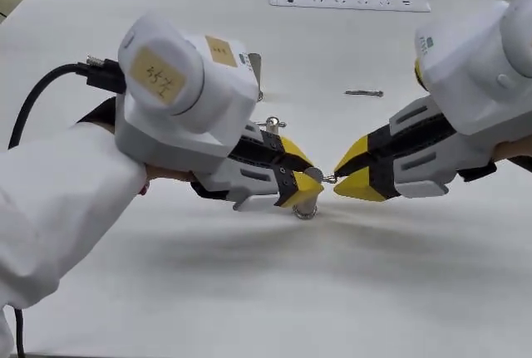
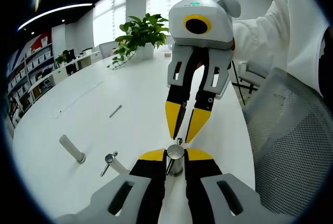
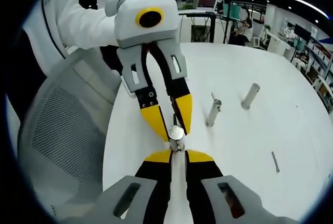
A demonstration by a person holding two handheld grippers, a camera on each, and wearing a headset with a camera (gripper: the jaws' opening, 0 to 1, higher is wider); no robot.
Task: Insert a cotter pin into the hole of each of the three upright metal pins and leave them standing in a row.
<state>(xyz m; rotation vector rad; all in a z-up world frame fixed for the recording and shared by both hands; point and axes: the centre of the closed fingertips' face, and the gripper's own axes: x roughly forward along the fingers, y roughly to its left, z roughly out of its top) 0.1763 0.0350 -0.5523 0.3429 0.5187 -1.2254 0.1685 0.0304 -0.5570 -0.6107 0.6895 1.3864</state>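
Since the metal pin (image 2: 175,157) is a stiff, smooth steel post that could slide or twist in a loose hold, I have my left tool (image 1: 316,180) clenched on its shank just under the head. The post is upright between the jaws, with its foot apparently down on the table (image 1: 249,291). My right tool (image 1: 342,182) is pinched shut on the cotter pin (image 1: 330,179), a light, thin piece of wire that I judge will bend or flick away if squeezed at the legs. The hold therefore belongs on the looped end, leaving the legs free to lead. The wire lies straight out from the right tool's tips, just beside the post's head and touching it or nearly so; I cannot tell whether the legs have entered the hole. Little force should be needed, but the wire is small and slippery, so aim matters more than push. Beyond the right tool's tips and off to one side stands a second metal pin (image 3: 213,113) with a cotter through its top. A third metal pin (image 3: 250,95) is farther out, apparently bare, and a spare cotter pin (image 3: 274,162) lies flat well apart from both tools.
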